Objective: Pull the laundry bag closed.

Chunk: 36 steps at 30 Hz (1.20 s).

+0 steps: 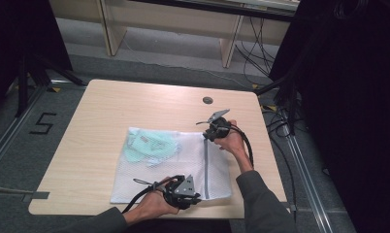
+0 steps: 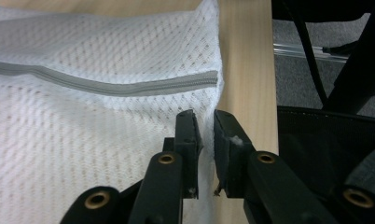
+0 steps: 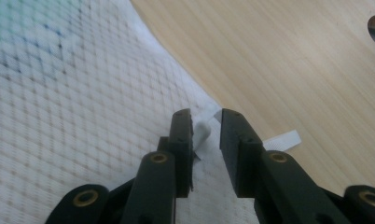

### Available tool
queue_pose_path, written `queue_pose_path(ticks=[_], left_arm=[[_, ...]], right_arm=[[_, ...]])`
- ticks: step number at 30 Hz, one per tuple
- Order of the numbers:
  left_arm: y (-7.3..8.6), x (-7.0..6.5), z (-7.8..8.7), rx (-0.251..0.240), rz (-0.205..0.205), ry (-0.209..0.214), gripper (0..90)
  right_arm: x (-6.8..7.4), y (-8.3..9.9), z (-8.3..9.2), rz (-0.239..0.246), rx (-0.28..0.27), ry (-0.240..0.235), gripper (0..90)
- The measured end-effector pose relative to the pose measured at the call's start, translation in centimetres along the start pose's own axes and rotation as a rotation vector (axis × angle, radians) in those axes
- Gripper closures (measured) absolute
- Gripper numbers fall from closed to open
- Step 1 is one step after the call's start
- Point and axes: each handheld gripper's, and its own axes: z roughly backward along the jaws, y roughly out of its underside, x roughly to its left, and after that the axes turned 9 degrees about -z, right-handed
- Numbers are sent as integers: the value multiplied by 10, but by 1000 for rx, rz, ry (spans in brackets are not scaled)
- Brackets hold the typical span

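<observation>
Light wood table (image 1: 110,111), rounded corners; grey cable-hole cap (image 1: 207,100) near far edge. Grey floor around, "5" marked (image 1: 42,123) at left; wooden furniture legs (image 1: 230,46) beyond; dark stands, cables at right.

White mesh laundry bag (image 1: 149,174) flat on table's near right part, grey zipper (image 1: 206,167) running front to back, pale green items (image 1: 147,145) inside.

Left gripper (image 2: 205,122) at bag's near edge: jaws narrowly apart, mesh edge between, not pinched.

Right gripper (image 3: 206,122) at bag's far right corner: jaws slightly parted, white tab (image 3: 202,133) between, pads not pressing.
</observation>
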Motion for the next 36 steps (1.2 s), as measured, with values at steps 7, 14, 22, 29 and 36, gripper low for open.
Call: queue_pose_path(ticks=[7,14,22,29,36], left_arm=[[-1,5,6,-38,51,13,702],[-4,7,14,-53,67,20,607],[-2,15,37,-51,92,-6,514],[11,27,68,-44,148,-98,419],[28,35,92,-37,188,-180,350]], right_arm=[[3,-2,16,-61,-33,-2,622],[3,0,26,-45,-83,-30,592],[11,6,39,-59,-104,-50,541],[24,19,54,-63,-111,-65,483],[37,36,70,-73,-139,-57,445]])
